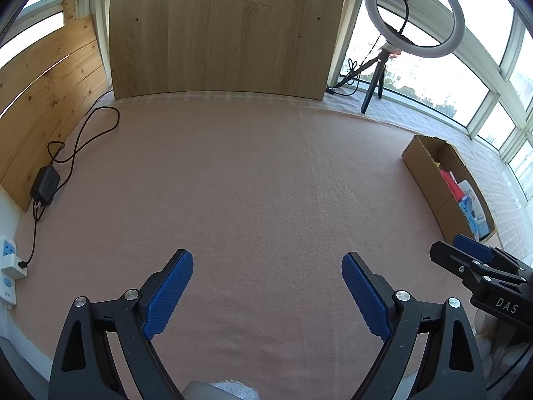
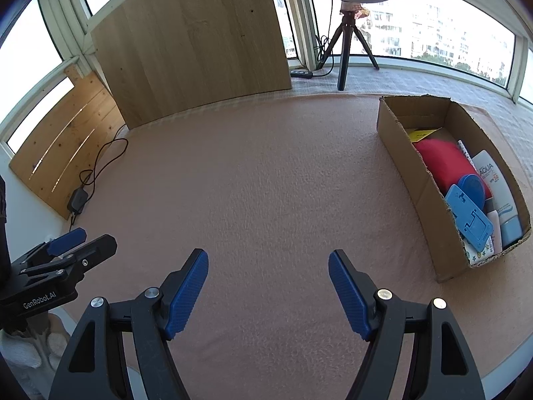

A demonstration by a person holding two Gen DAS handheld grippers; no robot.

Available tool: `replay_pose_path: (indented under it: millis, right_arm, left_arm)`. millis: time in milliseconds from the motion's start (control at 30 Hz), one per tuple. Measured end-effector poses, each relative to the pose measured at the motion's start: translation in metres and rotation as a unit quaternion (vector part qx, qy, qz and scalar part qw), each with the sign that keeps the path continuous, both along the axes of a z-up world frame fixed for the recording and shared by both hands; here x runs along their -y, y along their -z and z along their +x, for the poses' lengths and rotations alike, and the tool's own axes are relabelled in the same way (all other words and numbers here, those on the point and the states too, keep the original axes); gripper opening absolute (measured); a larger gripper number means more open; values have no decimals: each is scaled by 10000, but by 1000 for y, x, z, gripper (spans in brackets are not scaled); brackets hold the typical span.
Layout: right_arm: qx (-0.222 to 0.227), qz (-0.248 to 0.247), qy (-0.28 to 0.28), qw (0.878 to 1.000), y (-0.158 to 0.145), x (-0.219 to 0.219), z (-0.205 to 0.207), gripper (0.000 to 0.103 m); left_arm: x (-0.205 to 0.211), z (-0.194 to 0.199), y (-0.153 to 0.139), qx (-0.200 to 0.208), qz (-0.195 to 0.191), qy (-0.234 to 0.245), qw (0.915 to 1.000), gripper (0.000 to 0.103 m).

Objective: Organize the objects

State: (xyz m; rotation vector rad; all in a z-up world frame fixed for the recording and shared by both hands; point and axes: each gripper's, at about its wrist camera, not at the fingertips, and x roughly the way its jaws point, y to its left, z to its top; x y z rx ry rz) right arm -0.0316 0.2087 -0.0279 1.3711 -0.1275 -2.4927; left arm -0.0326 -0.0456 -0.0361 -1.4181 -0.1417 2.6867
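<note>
We hold the left gripper (image 1: 267,291) spread wide over bare pink cloth (image 1: 253,180), nothing between its blue pads (image 1: 168,295). The right gripper (image 2: 268,291) hangs just as wide apart, empty too. The right wrist view gives us the inside of the cardboard box (image 2: 408,163): a red pouch (image 2: 443,163), a blue round lid (image 2: 473,188), a blue flat stand (image 2: 468,221) and a white AQUA sunscreen tube (image 2: 496,186), all packed together. From the left wrist we catch only slivers of that, but we get the whole ring light (image 1: 414,11) and a wall socket (image 1: 8,256) by the black power adapter (image 1: 45,185).
</note>
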Motion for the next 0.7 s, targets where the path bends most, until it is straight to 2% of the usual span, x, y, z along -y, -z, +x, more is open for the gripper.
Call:
replay_pose_path:
  millis: [700]
  right_arm:
    - [84,7,63,9999,4,-4,-4,71]
  left_arm:
    - [-4,-6,3,36,-13,35,10000,93]
